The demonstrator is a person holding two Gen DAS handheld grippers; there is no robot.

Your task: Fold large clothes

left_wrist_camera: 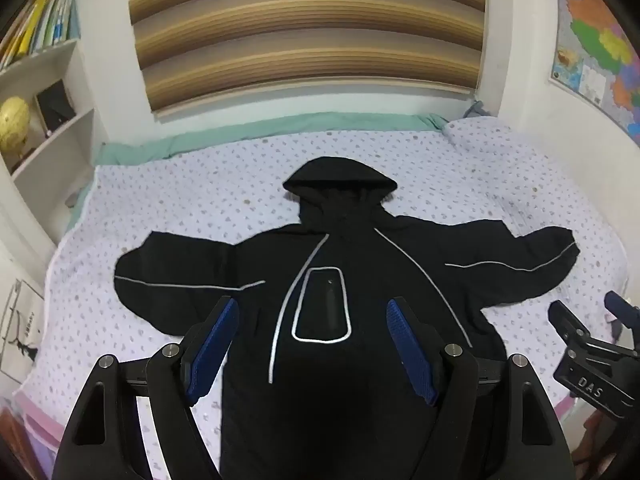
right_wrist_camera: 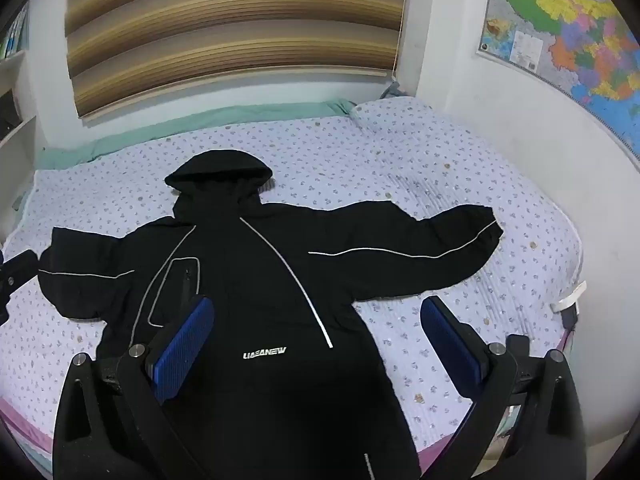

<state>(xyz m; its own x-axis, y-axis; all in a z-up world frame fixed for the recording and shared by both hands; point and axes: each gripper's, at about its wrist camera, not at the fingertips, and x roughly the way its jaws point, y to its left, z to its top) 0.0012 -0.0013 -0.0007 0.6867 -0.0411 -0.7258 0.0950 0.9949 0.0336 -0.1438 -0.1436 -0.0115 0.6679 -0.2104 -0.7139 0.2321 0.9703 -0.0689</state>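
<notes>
Black hooded jacket (left_wrist_camera: 340,280) lies flat on bed (left_wrist_camera: 500,184), sleeves spread wide, hood toward striped blind (left_wrist_camera: 304,28). Left gripper (left_wrist_camera: 312,348) and right gripper (right_wrist_camera: 316,344) hover above its body, jaws wide apart, holding nothing. Map (right_wrist_camera: 568,32) on right wall.

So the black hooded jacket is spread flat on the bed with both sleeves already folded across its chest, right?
Not quite. The black hooded jacket does lie flat on the bed, but both sleeves are stretched straight out to the sides, not folded across the chest. The right wrist view shows this.
</notes>
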